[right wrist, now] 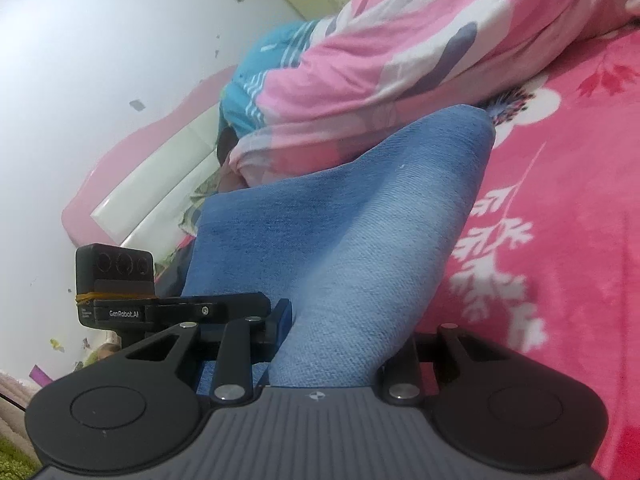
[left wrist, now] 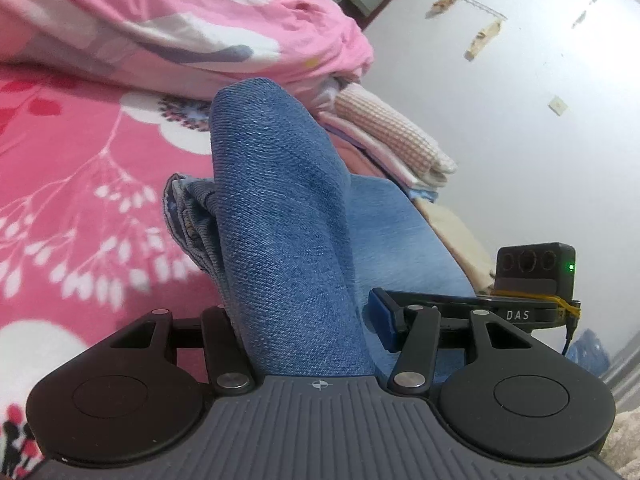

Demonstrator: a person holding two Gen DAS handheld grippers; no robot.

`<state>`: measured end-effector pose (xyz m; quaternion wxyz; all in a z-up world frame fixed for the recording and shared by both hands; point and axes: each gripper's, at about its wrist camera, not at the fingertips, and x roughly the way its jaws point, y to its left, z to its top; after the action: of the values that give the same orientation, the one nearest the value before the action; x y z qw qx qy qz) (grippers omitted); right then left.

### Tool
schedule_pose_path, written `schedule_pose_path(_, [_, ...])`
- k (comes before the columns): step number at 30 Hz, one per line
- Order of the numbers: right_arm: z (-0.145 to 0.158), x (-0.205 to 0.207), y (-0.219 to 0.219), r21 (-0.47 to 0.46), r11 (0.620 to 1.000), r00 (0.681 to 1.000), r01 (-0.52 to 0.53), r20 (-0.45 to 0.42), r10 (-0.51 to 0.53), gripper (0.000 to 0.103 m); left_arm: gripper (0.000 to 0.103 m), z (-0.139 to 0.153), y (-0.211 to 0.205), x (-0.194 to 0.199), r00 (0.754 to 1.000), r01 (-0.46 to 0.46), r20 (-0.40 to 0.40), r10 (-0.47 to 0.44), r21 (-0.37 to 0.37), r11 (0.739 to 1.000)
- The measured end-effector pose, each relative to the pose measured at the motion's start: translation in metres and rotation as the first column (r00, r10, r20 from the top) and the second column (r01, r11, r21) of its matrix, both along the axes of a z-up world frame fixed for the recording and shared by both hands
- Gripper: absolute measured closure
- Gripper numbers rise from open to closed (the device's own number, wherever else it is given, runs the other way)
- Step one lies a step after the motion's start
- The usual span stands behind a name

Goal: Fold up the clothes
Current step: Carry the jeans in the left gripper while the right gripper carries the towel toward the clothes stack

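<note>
Blue denim filled the gap between the jaws of the left gripper, which pinched a thick fold of the faded blue denim jeans. The right gripper likewise clamped a paler part of the same jeans, lifted off the pink bedsheet with white flowers. Beyond lay a rumpled pink and white quilt, a stack of folded checked cloths against the white wall, and a pink headboard.
</note>
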<state>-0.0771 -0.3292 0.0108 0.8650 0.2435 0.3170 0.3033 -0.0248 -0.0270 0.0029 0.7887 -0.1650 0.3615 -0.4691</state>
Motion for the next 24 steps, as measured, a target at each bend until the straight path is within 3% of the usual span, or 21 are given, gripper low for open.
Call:
schedule_pose_path(9, [0.025, -0.037, -0.047, -0.006, 0.994, 0.992, 0.112, 0.054, -0.112, 0.070, 0.050, 0.027, -0.069, -0.002, 0.990, 0.137, 0.037, -0.136, -0.006, 0.991])
schedule_pose_path(18, [0.086, -0.074, -0.162, -0.111, 0.960, 0.959, 0.258, 0.150, -0.241, 0.070, 0.050, 0.063, -0.221, 0.000, 0.950, 0.304, 0.089, -0.298, -0.074, 0.950])
schedule_pose_path(24, [0.134, -0.090, -0.258, -0.213, 0.911, 0.928, 0.353, 0.201, -0.313, 0.071, 0.050, 0.078, -0.334, 0.016, 0.916, 0.400, 0.047, -0.398, -0.169, 0.901])
